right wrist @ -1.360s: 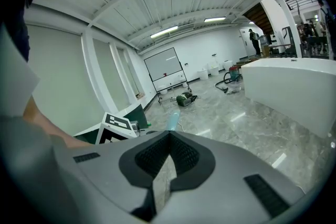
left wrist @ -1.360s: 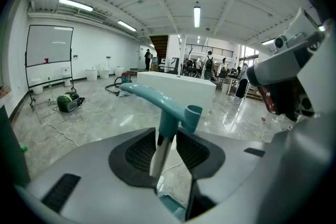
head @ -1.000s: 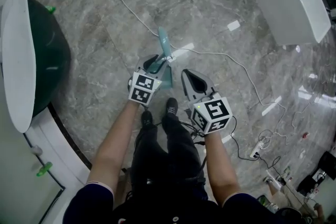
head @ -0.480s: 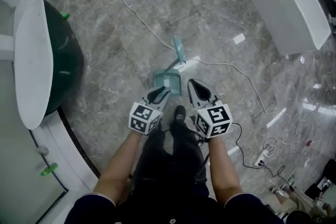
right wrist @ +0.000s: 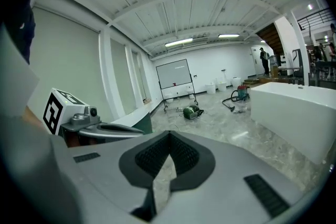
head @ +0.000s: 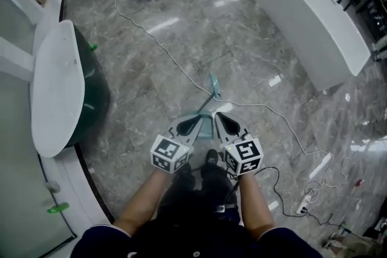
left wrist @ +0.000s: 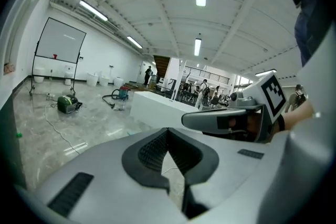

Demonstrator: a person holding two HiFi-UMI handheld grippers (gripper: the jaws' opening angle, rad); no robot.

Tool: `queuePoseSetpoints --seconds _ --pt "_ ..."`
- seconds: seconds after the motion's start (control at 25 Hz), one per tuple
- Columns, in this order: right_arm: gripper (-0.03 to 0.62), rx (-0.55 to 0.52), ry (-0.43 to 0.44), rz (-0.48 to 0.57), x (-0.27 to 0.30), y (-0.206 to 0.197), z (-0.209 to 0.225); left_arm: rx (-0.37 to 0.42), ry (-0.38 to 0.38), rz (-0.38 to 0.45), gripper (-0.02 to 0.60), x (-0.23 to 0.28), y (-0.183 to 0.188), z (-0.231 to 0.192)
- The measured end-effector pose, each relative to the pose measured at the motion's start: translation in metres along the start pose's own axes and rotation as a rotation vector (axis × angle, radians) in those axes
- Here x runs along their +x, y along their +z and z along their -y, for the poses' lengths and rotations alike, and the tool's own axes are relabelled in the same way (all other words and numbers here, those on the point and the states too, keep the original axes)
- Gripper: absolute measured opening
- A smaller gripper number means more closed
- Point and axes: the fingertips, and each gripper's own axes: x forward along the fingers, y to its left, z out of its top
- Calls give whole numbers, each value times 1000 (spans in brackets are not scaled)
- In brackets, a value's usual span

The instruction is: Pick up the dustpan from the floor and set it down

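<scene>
Teal dustpan (head: 213, 87) left on floor; left tongs (head: 188, 125) risen, closed empty.

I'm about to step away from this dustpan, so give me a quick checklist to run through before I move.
1. Dustpan down on the floor, free of both grippers: ok.
2. Left gripper shut, nothing between its jaws: ok.
3. Right gripper shut, nothing between its jaws: ok.
4. White cable clear of the dustpan's handle: cannot tell; it runs right past the handle.
5. Shoes clear of the dustpan's near edge: cannot tell; the grippers cover that spot in the head view.
</scene>
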Motion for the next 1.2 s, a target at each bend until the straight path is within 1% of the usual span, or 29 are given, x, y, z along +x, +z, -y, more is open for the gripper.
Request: queuePoseSetpoints --seconds 0.08,0.24,0.48,0.6,0.76,1.2 --pt "5 -14 7 25 -9 14 -11 23 -7 28 14 -12 19 8" --pt "5 -32 21 84 -25 41 -29 50 -28 47 14 -30 48 21" --pt "5 -45 50 172 -43 83 -59 81 -53 79 14 -58 81 37" --pt "5 -60 61 205 -47 101 -71 98 -52 104 14 -67 97 39" --pt "5 -71 65 227 -48 111 -83 109 -61 122 14 -76 103 42" --pt "5 -80 49 239 -56 113 -87 102 -75 136 14 -83 102 46"
